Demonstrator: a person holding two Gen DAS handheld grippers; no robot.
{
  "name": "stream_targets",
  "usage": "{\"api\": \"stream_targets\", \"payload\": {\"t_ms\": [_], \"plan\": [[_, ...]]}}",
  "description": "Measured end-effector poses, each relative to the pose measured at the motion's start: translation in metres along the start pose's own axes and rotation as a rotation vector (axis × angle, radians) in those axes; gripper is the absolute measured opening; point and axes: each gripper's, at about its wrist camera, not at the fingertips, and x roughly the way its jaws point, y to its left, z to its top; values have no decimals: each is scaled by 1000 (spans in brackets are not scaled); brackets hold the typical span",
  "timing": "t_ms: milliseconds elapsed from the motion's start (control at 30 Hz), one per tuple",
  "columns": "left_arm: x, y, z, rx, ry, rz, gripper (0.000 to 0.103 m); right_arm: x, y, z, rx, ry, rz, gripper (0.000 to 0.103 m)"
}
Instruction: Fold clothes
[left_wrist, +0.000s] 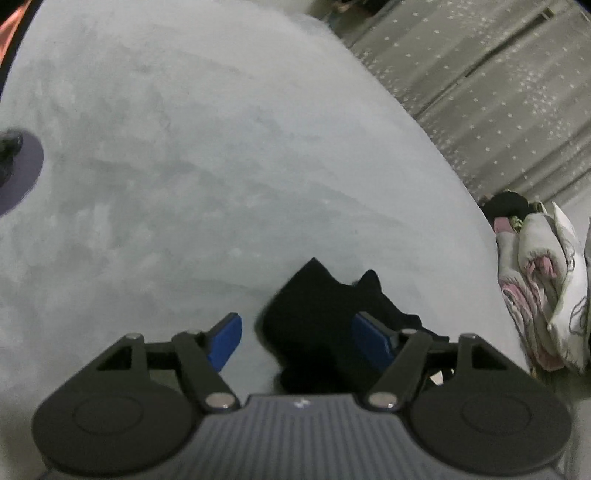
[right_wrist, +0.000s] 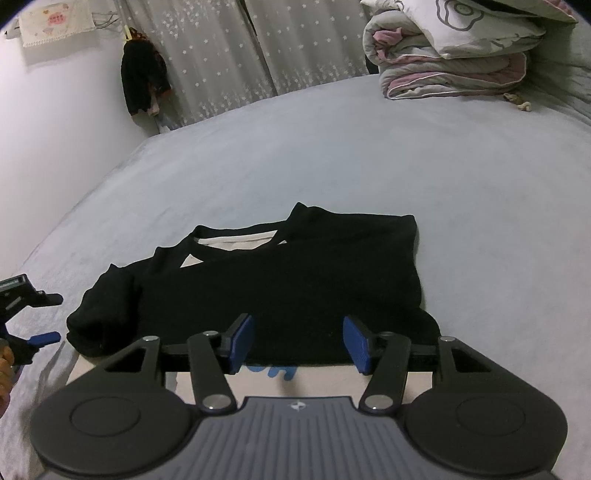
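Black garment (right_wrist: 280, 273) lies folded on bed (right_wrist: 369, 147). Left hand-held gripper (left_wrist: 295, 339) agape over garment's edge. Right hand-held gripper (right_wrist: 299, 339) agape above garment's near hem, nothing clamped.

The shirt (right_wrist: 280, 280) is lying folded on the bed (right_wrist: 369, 147), its near edge resting on a flat board (right_wrist: 332, 380) at the front; the right gripper (right_wrist: 299, 341) is sitting over that near edge, one finger standing to each side above the fabric; the left gripper (right_wrist: 40, 338) is sitting at the far left, just beside the shirt's left end; the folded quilt (right_wrist: 454, 62) is lying at the far right of the bed, well apart from the shirt; the curtain (right_wrist: 258, 48) is hanging behind the bed; clothes (right_wrist: 144, 81) are hanging on the wall (right_wrist: 55, 129) left of the curtain.
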Motion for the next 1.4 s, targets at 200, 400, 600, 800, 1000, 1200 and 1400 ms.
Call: {"api": "stream_targets", "payload": {"t_ms": [200,400,600,800,1000,1200,1400], "plan": [[16,4,-6,-16,-59,-30,7,0,2,-1,-3,3,6,55],[-13,-34,-24,136,-191,-218,7,0,0,-1,31,5,40,55],[-19,-74,-60,315,-132,-428,7,2,-8,1,152,22,141,55],[-4,-101,-106,446,-8,-532,7,5,-25,-1,384,33,344,55],[10,-122,-158,557,92,-583,7,23,-35,-12,586,57,489,56],[29,-131,-198,689,316,-624,12,47,-32,-23,655,116,497,56],[10,-128,-192,833,382,-668,46,57,-37,-26,709,117,484,56]]}}
